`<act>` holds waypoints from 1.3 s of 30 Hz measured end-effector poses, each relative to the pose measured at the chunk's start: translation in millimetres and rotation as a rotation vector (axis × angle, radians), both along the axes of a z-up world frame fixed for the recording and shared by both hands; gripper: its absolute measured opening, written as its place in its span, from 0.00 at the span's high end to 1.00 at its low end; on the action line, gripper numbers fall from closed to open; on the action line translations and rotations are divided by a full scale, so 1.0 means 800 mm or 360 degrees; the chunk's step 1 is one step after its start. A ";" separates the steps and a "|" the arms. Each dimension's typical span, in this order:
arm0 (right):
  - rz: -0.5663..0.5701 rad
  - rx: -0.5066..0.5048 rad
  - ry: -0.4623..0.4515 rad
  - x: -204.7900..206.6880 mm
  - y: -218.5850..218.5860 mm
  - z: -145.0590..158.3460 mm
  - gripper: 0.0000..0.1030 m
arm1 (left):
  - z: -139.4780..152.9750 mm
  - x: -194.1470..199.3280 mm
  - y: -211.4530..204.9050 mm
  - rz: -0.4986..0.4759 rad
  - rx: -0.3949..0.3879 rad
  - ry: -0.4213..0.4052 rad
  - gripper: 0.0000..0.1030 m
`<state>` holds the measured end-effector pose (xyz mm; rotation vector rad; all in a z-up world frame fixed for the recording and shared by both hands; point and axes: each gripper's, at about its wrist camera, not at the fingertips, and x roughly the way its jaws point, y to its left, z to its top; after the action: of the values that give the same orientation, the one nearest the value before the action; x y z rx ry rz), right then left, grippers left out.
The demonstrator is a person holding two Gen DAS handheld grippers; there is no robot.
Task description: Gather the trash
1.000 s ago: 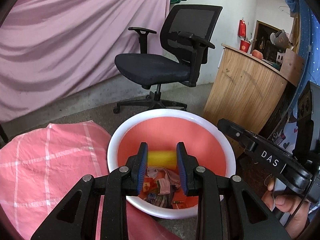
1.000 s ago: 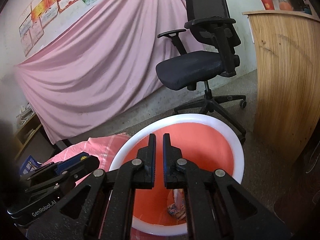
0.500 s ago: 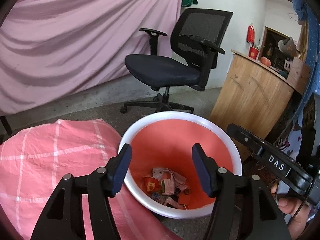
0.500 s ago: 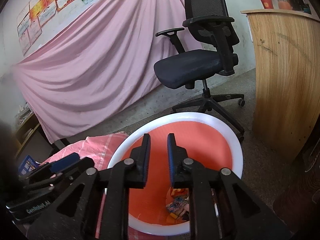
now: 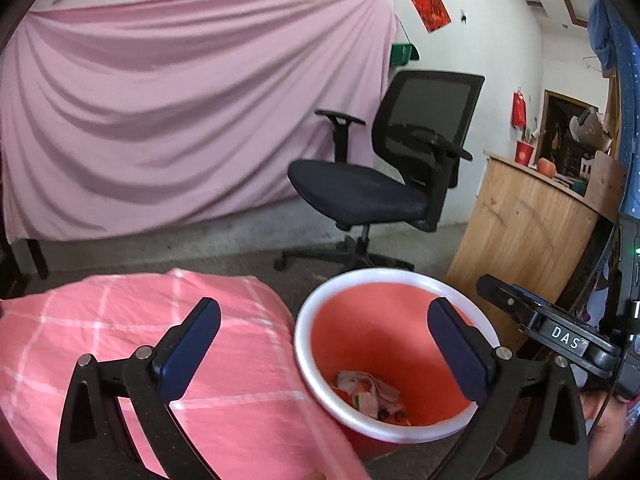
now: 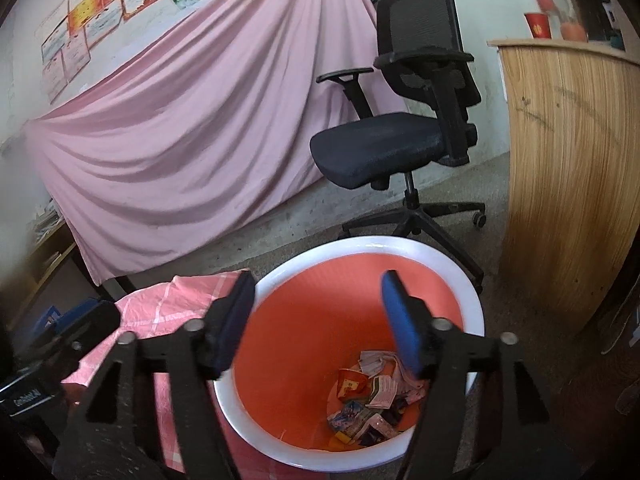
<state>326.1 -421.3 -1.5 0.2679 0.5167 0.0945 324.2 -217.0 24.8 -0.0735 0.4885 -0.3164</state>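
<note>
An orange bin with a white rim stands on the floor beside a pink checked cloth. Crumpled wrappers and paper lie at its bottom. My left gripper hovers over the near rim and the cloth's edge, its jaws opening wide with nothing between them. My right gripper hangs above the bin's mouth, its jaws also opening and empty. In the left wrist view the right gripper's body shows at the right edge; the left gripper's body shows at the right wrist view's lower left.
A black office chair stands just behind the bin. A wooden counter rises close on the right. A pink drape covers the back wall. Bare concrete floor lies between chair and bin.
Both grippers went from nearly shut to wide open. The yellow object held in the left gripper is gone from its jaws. The left gripper drew back to the left, toward the cloth.
</note>
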 end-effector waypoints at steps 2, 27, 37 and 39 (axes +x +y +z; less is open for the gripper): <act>0.0000 -0.0013 -0.0020 -0.004 0.004 0.003 0.00 | 0.005 -0.008 0.009 0.0021 0.0006 -0.0031 0.02; -0.0074 -0.0147 -0.0451 -0.143 0.088 0.021 0.00 | 0.008 -0.146 0.105 0.0240 0.0085 -0.0184 0.02; -0.0058 -0.0207 -0.0507 -0.196 0.129 0.023 0.00 | -0.001 -0.196 0.145 0.0298 0.0079 -0.0193 0.02; -0.0052 -0.0217 -0.0515 -0.207 0.137 0.023 0.00 | -0.001 -0.203 0.152 0.0295 0.0072 -0.0194 0.02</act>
<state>160.9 -311.5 16.6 0.1237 0.1955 0.0686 161.5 -95.3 23.7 -0.0545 0.3644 -0.1271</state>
